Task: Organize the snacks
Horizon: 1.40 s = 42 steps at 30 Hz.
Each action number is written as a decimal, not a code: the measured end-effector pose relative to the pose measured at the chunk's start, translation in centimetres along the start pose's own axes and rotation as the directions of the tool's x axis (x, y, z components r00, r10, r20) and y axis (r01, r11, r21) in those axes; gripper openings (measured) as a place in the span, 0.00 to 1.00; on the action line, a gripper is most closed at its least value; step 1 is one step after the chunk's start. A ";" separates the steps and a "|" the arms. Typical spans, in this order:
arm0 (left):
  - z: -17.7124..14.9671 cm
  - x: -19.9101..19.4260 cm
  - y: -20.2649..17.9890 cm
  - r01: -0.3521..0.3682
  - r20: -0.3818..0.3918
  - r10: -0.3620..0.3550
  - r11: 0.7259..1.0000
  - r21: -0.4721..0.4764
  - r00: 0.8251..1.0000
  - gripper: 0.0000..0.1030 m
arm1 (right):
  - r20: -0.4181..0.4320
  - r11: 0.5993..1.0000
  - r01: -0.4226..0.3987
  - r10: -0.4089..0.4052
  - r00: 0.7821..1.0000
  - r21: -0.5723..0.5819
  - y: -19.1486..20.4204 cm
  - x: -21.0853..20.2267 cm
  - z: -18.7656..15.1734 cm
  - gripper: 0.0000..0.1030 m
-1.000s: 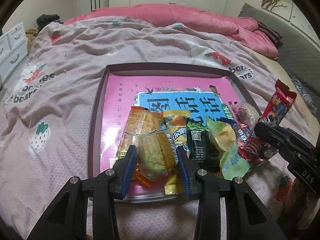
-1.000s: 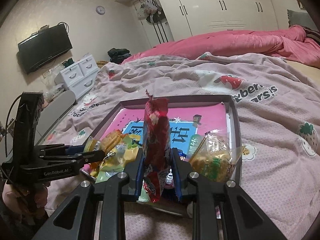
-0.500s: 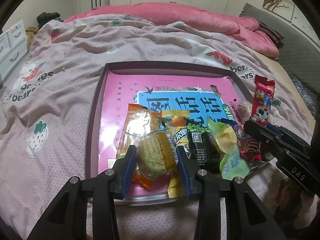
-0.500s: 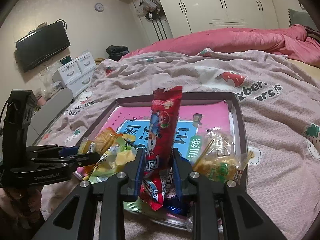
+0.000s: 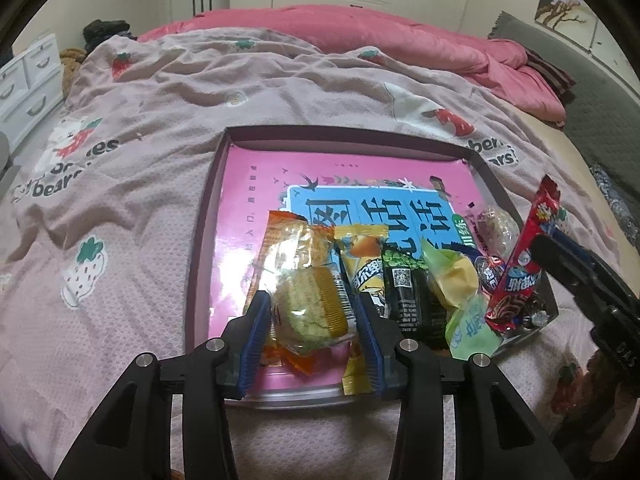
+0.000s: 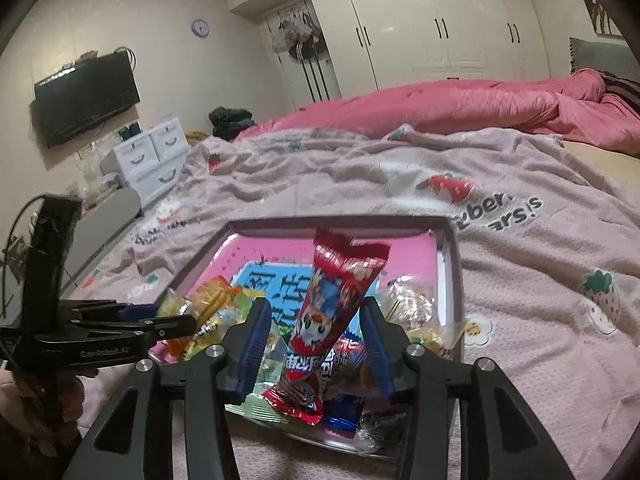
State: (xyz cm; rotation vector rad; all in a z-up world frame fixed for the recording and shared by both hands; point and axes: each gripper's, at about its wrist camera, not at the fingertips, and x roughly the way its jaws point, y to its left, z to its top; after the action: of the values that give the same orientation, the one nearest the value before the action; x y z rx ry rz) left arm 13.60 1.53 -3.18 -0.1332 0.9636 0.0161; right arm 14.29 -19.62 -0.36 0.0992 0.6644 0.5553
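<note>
Bedspread [image 5: 160, 128] under a purple tray [image 5: 200, 240]: left gripper [image 5: 312, 322] grasps a green cake packet [image 5: 310, 308]; right gripper [image 6: 316, 330], parted, flanks a leaning red wrapper [image 6: 332, 312].

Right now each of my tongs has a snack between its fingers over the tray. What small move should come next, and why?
Probably lift the right tongs a little. In the right wrist view the fingers now stand apart from the tall red snack stick packet, so it seems released onto the pile in the dark-rimmed tray. The left tongs grip the clear-wrapped green and yellow cake, so they can wait.
</note>
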 end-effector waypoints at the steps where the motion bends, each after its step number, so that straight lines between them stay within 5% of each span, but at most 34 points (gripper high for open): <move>1: 0.0 -0.2 0.0 -0.001 0.004 0.001 1.000 0.000 1.000 0.46 | 0.011 1.000 -0.002 0.002 1.000 0.004 -0.1 -0.5 0.1 0.45; 17: -0.6 -4.3 -0.4 -0.025 0.061 0.023 0.999 0.032 0.998 0.53 | 0.032 0.996 0.088 -0.088 0.996 -0.001 1.9 -5.1 -0.4 0.57; 20: -1.2 -5.3 -0.4 -0.021 0.062 0.019 0.999 0.035 0.998 0.63 | 0.022 0.990 0.139 -0.139 0.990 -0.022 2.8 -5.8 -0.7 0.60; 25: -2.6 -6.6 -0.3 -0.016 0.047 0.014 0.999 0.033 0.999 0.64 | 0.005 0.976 0.216 -0.216 0.976 -0.034 3.8 -7.2 -1.8 0.70; 42: -7.0 -9.2 -1.5 0.026 0.010 -0.026 0.998 0.061 1.000 0.64 | -0.046 0.966 0.256 -0.258 0.965 -0.043 6.8 -9.9 -4.5 0.92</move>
State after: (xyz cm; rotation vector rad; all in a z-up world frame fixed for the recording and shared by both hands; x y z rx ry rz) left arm 2.75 -0.35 0.63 -0.0894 0.9505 -0.0365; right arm 2.03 -19.34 3.35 -0.0361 0.7044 0.3201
